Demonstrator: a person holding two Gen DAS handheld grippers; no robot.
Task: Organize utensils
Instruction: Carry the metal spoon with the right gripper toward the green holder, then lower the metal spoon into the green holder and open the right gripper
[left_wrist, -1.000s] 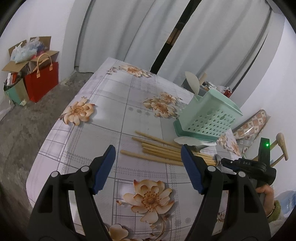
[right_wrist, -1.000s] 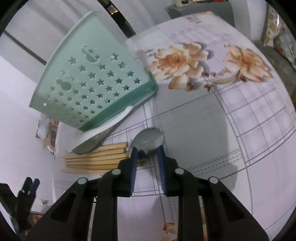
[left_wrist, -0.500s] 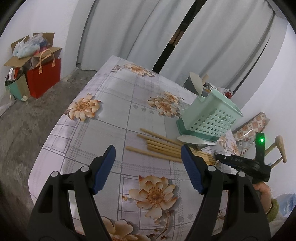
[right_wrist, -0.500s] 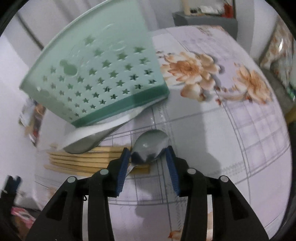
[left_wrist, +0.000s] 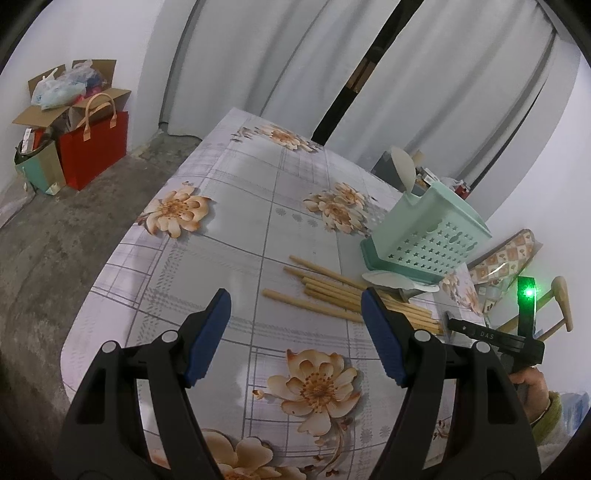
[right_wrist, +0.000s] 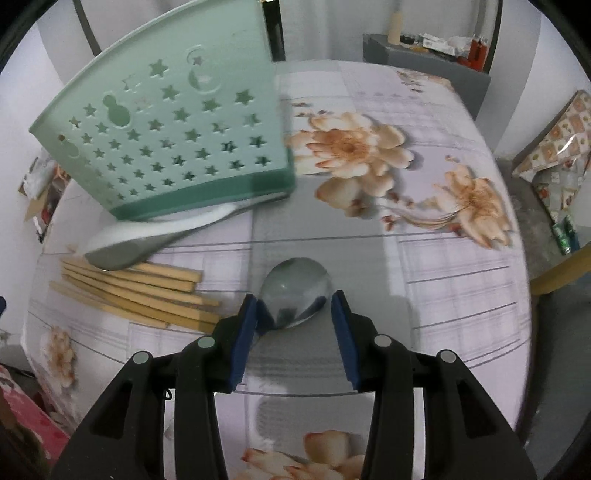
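A metal spoon (right_wrist: 295, 288) lies on the flowered tablecloth, its bowl between the jaws of my right gripper (right_wrist: 295, 306). Those jaws are opening, and the right pad stands clear of the bowl. To the left lie several wooden chopsticks (right_wrist: 129, 291) and a white ladle (right_wrist: 155, 236), partly under the mint-green star-holed utensil holder (right_wrist: 166, 140). In the left wrist view my left gripper (left_wrist: 295, 306) hovers open over bare cloth, nothing in it. Beyond it lie the chopsticks (left_wrist: 332, 295), then the holder (left_wrist: 432, 236) with a white spatula (left_wrist: 404, 168) standing in it.
The table's edge (left_wrist: 122, 258) drops to a concrete floor on the left, with a red bag (left_wrist: 96, 151) and boxes by the wall. A grey cabinet (right_wrist: 424, 62) stands behind the table. A hand (left_wrist: 532, 384) holds the right tool. Curtains hang behind.
My right gripper's jaws have spread wider around the spoon's bowl, and the wrist has rolled, so the holder looks more upright. The left gripper has hardly moved.
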